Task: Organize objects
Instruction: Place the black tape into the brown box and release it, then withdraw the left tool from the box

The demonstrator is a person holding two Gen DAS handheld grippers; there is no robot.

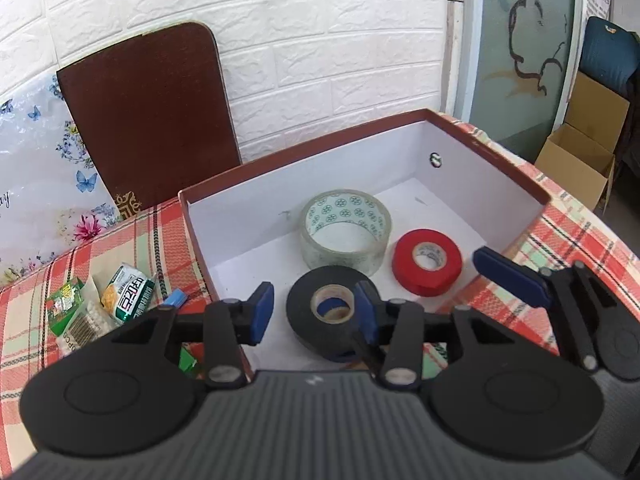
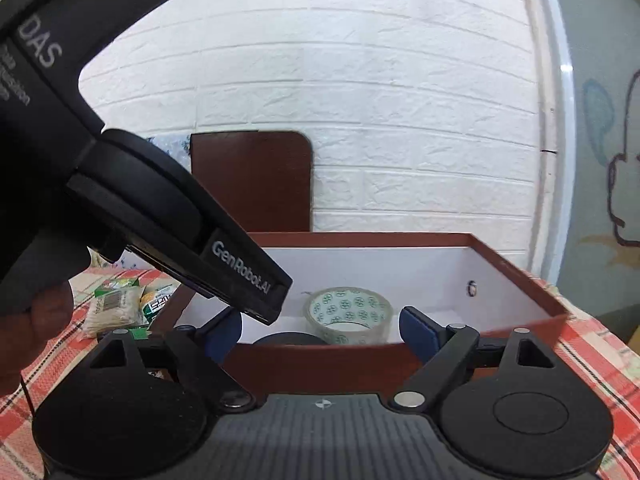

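- Left wrist view: box (image 1: pixel 500 184), brown outside and white inside, open on the plaid-clothed table (image 1: pixel 132 240). Inside: clear tape roll (image 1: pixel 346 232) mid-floor, red tape roll (image 1: pixel 427 268) toward the box's right wall, black tape roll (image 1: pixel 326 312) at its near edge.
- Left gripper (image 1: pixel 316 312): fingers apart above the black roll, not pressing it; nothing held.
- Right gripper's blue pad (image 1: pixel 508 276) enters at right, over the box's near right corner.
- Small packets (image 1: pixel 128 294) and a cotton swab pack (image 1: pixel 80 322) lie on the table left of the box, outside it.
- Right wrist view: right gripper (image 2: pixel 320 338) spread wide and empty, level with the box's near wall.
- Only this view shows the left gripper's body from outside and a hand (image 2: pixel 36 324) at the left edge; the red roll is hidden here.
- Progress, judged: three rolls stowed; packets remain to sort.
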